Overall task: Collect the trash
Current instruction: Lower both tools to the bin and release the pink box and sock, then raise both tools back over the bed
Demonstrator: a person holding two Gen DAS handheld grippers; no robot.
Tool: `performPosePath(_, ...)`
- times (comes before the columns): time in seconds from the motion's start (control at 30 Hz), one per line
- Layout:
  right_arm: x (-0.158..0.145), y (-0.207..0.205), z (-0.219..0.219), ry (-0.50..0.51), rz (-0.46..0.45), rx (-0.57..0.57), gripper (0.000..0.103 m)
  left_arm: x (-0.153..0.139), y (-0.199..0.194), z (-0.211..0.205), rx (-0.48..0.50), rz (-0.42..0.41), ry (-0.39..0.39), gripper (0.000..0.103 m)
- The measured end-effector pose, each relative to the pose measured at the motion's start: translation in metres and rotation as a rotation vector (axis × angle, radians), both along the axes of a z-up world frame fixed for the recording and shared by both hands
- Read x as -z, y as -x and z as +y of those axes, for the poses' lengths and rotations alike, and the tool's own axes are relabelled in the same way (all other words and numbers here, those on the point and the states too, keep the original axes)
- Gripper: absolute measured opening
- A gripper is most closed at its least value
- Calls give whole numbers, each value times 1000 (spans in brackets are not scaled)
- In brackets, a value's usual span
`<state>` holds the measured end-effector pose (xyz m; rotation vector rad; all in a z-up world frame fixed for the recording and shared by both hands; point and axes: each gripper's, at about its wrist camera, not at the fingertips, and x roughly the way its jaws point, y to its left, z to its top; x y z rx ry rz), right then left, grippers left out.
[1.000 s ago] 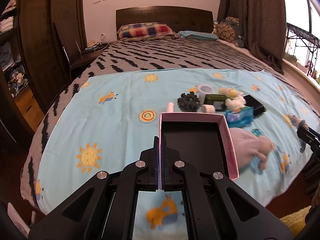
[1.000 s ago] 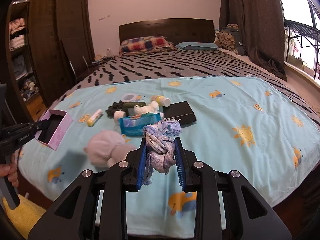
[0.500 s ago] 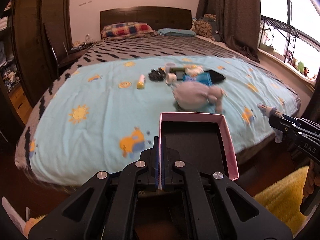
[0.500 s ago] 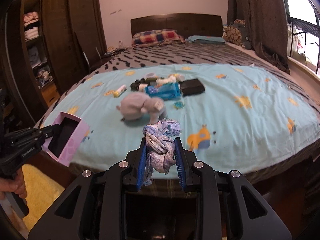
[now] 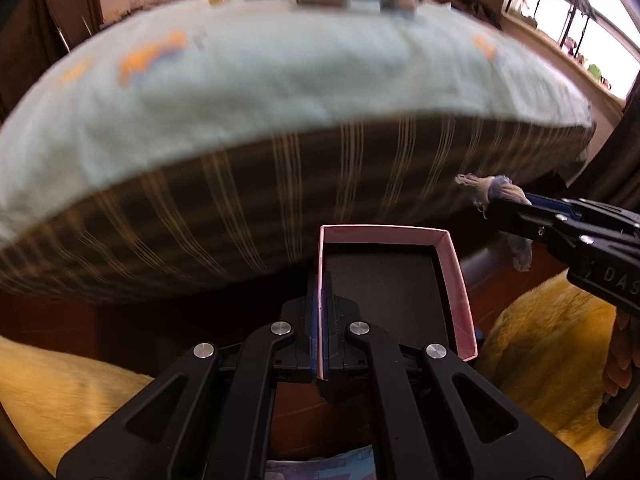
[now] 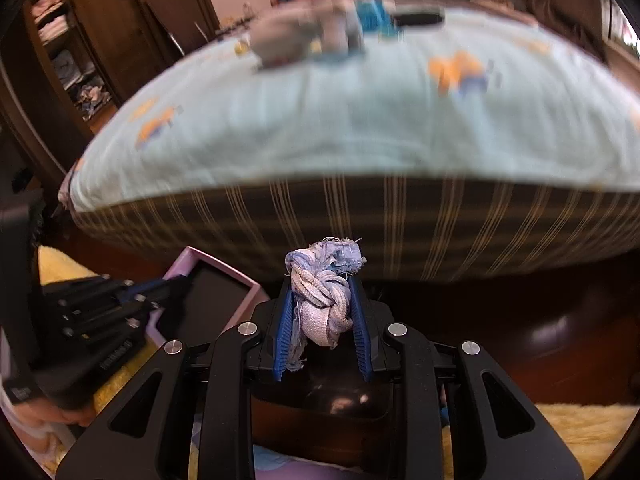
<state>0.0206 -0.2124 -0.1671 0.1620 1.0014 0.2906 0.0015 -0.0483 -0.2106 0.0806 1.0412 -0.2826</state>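
My left gripper (image 5: pixel 320 320) is shut on the left wall of an open pink box (image 5: pixel 452 272) with a dark inside, held low in front of the bed's side. My right gripper (image 6: pixel 324 312) is shut on a knotted blue-and-white rag (image 6: pixel 324 292). In the left wrist view the rag (image 5: pixel 492 192) and right gripper (image 5: pixel 516 212) are just right of and above the box. In the right wrist view the box (image 6: pixel 216 300) and left gripper (image 6: pixel 168 288) are to the left.
The bed with the light blue sheet (image 5: pixel 280 72) rises ahead, its striped side (image 6: pixel 440 232) facing me. A grey plush toy (image 6: pixel 296 36) and small items lie on top. A yellow rug (image 5: pixel 540 344) and dark wooden floor (image 6: pixel 520 320) are below.
Both grippers have dropped from above the bed to below its edge, near the floor. The rag and the box have come closer together. Both grips are unchanged.
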Motion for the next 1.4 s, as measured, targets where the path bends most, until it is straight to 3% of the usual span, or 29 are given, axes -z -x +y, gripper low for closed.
performPosePath(0.13,28,-2,0,-16,48,24,28,36,-7,-4,7,71,-4,0)
performPosePath(0.4,63,-1,4,-4,123,13,28,79,-12,-11,58,144,-26,0)
performPosePath(0.7,71,-6,7,-10,139,21,31,86,-14,-22,83,152,-43,15)
performPosePath(0.8,75,-21,11,-6,137,33,49,88,-12,-24,77,152,-37,24)
performPosePath(1.0,70,-28,-5,-19,118,70,53,84,-15,-13,50,143,-12,35)
performPosePath(1.17,53,-28,-22,-32,69,109,66,64,-15,-3,16,100,10,55)
performPosePath(1.3,14,-29,-39,-42,-37,150,81,31,-14,4,-13,29,16,70)
performPosePath(1.4,-18,-34,-48,-30,-111,155,84,3,-15,9,-19,-35,13,78)
